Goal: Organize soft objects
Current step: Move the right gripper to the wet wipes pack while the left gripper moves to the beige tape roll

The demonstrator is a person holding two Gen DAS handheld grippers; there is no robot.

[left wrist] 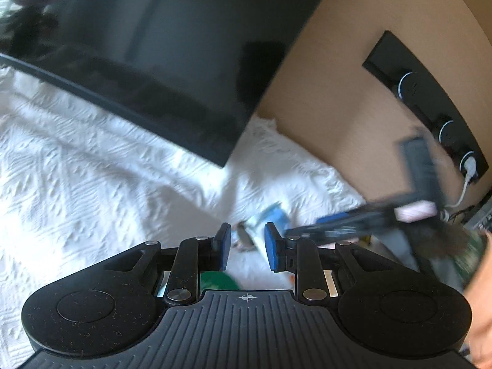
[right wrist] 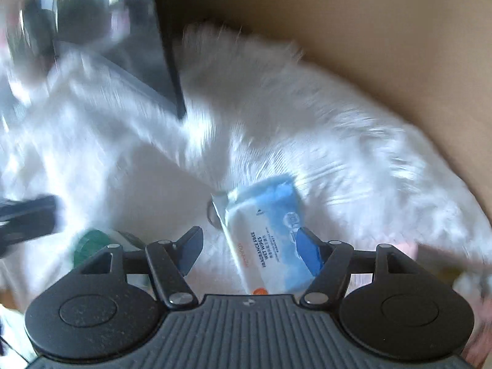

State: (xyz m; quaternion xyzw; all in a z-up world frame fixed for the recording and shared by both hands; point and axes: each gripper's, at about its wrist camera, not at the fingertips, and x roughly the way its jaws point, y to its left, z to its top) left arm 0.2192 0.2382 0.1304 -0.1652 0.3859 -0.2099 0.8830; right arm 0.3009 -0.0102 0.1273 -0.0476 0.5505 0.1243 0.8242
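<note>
A blue and white pack of wet wipes lies on the white textured cloth. My right gripper is open, its jaws wide apart over the near end of the pack. The pack also shows blurred in the left wrist view, just beyond my left gripper, which is open and empty above the cloth. The right gripper reaches in from the right in the left wrist view, blurred by motion. A green round object lies left of the right gripper; its green edge also peeks out under the left gripper.
A large dark screen stands on the cloth, and it also appears in the right wrist view. A tan wall behind carries a black socket strip with a white plug. Mixed items lie at the far right.
</note>
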